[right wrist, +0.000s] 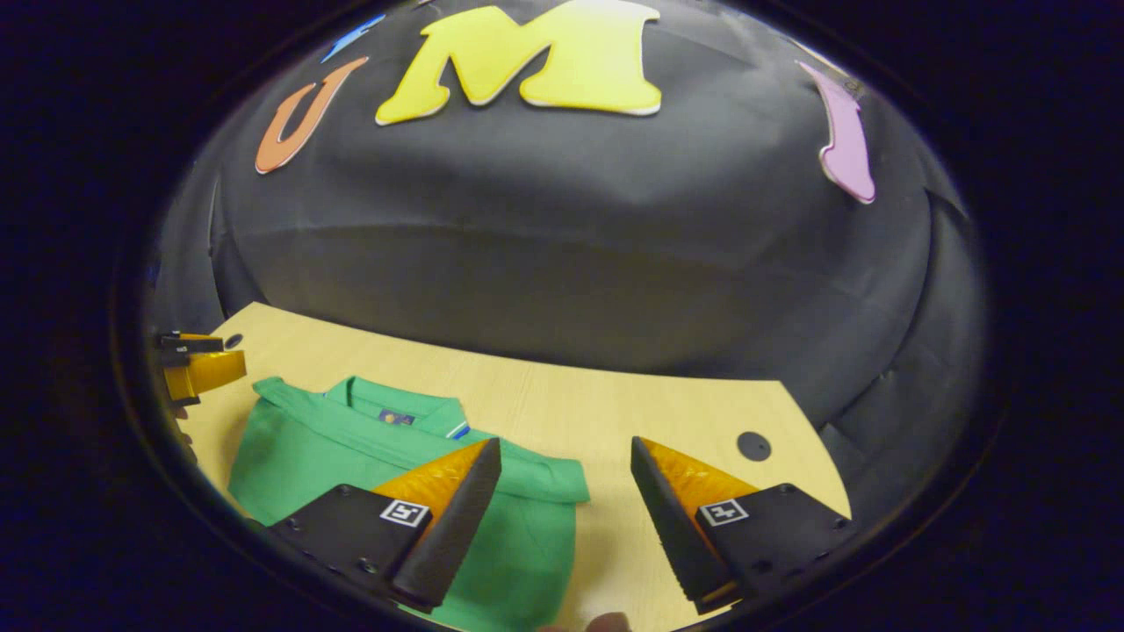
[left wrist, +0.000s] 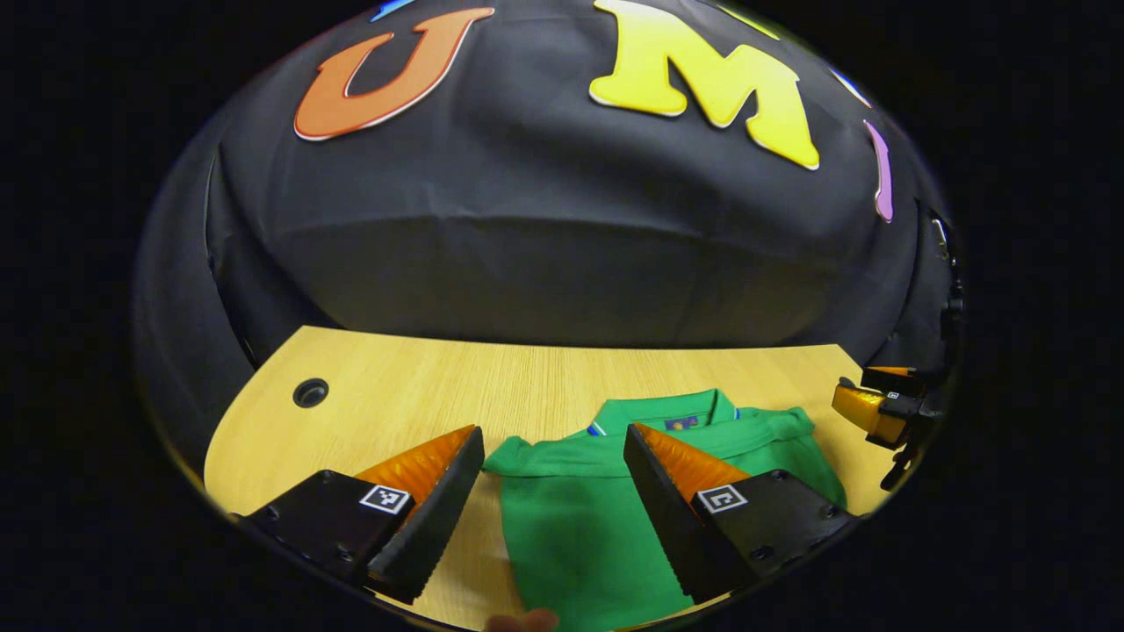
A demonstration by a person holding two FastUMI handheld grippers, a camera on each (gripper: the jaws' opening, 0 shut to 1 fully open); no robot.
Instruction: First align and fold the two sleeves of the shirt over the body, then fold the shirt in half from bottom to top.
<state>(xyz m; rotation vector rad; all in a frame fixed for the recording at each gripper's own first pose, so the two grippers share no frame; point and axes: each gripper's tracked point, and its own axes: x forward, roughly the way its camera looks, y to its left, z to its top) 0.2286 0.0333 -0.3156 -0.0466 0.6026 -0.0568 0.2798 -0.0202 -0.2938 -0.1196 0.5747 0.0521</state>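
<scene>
A green shirt (left wrist: 580, 518) of soft knit cloth lies flat on the pale wood-grain desk (left wrist: 421, 395), its ribbed collar (left wrist: 663, 412) turned toward the far edge and its body running toward the near edge. A small dark label sits inside the neck. In the left gripper view, the sleeve on the left side of the picture is folded in over the body, making a straight crease with a pointed corner at the shoulder; the cloth there looks smooth, with only faint wrinkles. The left gripper (left wrist: 553, 448) hangs above the near part of the shirt with its two wedge-shaped fingers spread wide apart, holding nothing; one finger stands over bare wood beside the shirt's edge, the other over the green cloth. In the right gripper view the shirt (right wrist: 351, 439) shows again near the desk's (right wrist: 615, 412) left side, and the right gripper (right wrist: 566, 456) is likewise released, fingers well apart, one over the folded shoulder and one over bare desk. Each finger has a ridged inner face and a square printed marker on its block. A round cable hole (left wrist: 310, 392) is cut near the desk's far left corner, and another (right wrist: 753, 446) near the far right corner. Black cloth forms the wall behind.
</scene>
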